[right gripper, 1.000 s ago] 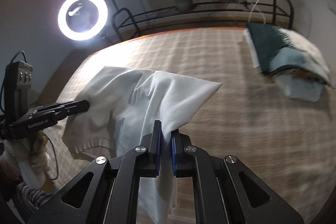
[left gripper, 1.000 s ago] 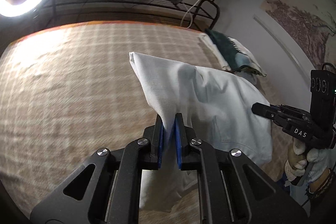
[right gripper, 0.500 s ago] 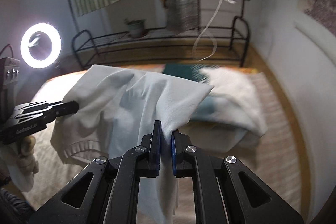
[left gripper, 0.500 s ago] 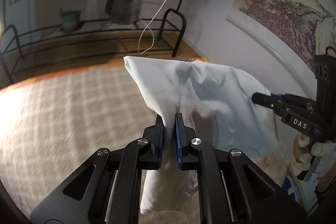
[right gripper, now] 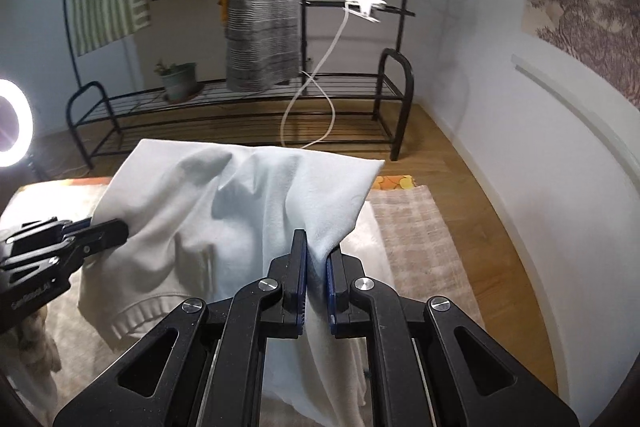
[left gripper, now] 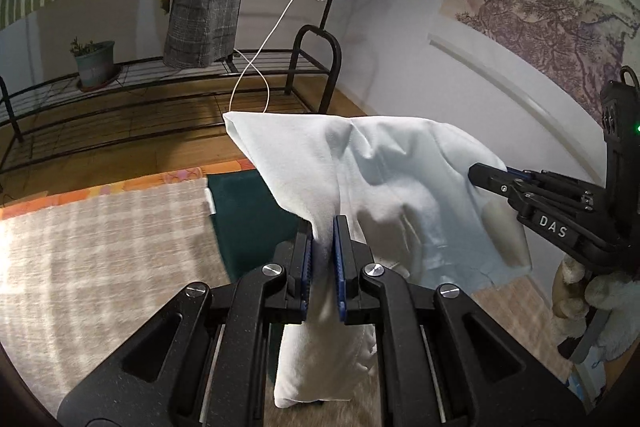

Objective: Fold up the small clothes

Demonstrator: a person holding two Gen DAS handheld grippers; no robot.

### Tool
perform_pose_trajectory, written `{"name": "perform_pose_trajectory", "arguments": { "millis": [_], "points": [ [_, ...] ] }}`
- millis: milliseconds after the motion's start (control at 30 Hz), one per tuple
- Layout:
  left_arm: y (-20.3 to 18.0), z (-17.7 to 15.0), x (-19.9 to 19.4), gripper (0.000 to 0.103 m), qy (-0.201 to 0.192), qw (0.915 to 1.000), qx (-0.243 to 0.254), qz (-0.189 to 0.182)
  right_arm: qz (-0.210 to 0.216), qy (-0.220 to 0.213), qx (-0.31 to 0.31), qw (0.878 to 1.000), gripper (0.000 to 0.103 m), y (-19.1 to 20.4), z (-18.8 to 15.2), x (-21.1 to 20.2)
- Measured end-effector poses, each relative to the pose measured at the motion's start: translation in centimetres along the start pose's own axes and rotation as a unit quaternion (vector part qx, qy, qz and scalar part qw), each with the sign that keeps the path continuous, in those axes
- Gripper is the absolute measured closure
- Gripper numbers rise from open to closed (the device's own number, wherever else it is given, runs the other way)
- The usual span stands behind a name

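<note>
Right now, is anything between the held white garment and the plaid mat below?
Yes. Both grippers, left and right, clamp the white knit garment in the air; a dark green folded cloth lies on the beige plaid mat directly beneath.

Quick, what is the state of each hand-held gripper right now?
Left hand-held gripper: closed, holding the white cotton garment.
Right hand-held gripper: closed, holding the same white garment.

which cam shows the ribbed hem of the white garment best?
Right wrist: the ribbed hem of the white garment hangs in plain sight, lower left, below the left gripper. Left wrist shows the garment but only a pale lower edge, no ribbing discernible.
</note>
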State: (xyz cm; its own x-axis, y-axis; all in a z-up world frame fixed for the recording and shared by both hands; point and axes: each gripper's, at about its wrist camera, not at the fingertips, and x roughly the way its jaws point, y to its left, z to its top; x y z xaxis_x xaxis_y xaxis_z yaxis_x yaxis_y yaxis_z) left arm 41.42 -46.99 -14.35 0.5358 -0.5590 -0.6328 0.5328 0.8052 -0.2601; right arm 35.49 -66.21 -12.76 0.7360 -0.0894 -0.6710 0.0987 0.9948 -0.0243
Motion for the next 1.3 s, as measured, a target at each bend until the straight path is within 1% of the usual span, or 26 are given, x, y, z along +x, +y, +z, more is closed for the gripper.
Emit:
{"name": "perform_pose_trajectory", "arguments": {
  "millis": [133,233,267,300,367,467,500,533,600,767,967,1167,1300],
  "points": [
    [0.1,-0.3,2.1,0.095,0.002,0.9999,0.002,0.014,-0.012,0.006,0.007,1.0,0.096,-0.9,-0.4,2.2],
    [0.6,-0.6,2.9,0.095,0.007,0.9995,-0.004,0.03,-0.03,0.016,-0.009,0.999,0.095,-0.5,-0.5,3.8],
    [0.9,-0.7,3.0,0.09,0.011,0.9994,-0.009,0.032,-0.043,0.019,-0.014,0.999,0.095,-0.3,-0.5,4.1],
    [1.2,-0.7,3.0,0.081,0.017,0.9994,-0.011,0.03,-0.054,0.023,-0.012,0.998,0.092,-0.3,-0.5,4.3],
    [1.4,-0.9,2.7,0.072,0.019,0.9994,-0.008,0.028,-0.066,0.023,-0.005,0.998,0.092,-0.4,-0.3,4.1],
    [1.1,-1.2,1.9,0.069,0.018,0.9993,0.005,0.031,-0.073,0.018,0.009,0.997,0.091,-0.7,-0.2,3.4],
    [1.0,-1.2,1.5,0.065,0.021,0.9993,0.006,0.029,-0.072,0.016,0.014,0.997,0.089,-0.9,-0.2,3.0],
    [1.0,-1.3,1.1,0.063,0.019,0.9994,0.006,0.028,-0.071,0.013,0.019,0.997,0.085,-1.0,-0.1,2.5],
    [0.7,-1.3,0.1,0.063,0.013,0.9995,0.009,0.028,-0.064,0.007,0.022,0.998,0.082,-0.9,0.1,1.9],
    [-0.2,-1.4,-3.4,0.063,-0.002,0.9995,0.016,0.026,-0.057,0.0,0.011,0.998,0.082,0.3,0.5,-0.4],
    [-1.7,-1.5,-9.6,0.063,-0.026,0.9989,0.031,0.024,-0.047,-0.02,0.02,0.999,0.082,1.5,1.6,-4.8],
    [-2.7,-1.8,-17.3,0.063,-0.063,0.9969,0.04,0.025,-0.046,-0.04,0.033,0.998,0.082,3.3,2.2,-10.5],
    [-2.8,-2.7,-22.3,0.063,-0.07,0.9965,0.04,0.022,-0.039,-0.055,0.039,0.997,0.082,5.3,1.7,-15.6]
  ]
}}
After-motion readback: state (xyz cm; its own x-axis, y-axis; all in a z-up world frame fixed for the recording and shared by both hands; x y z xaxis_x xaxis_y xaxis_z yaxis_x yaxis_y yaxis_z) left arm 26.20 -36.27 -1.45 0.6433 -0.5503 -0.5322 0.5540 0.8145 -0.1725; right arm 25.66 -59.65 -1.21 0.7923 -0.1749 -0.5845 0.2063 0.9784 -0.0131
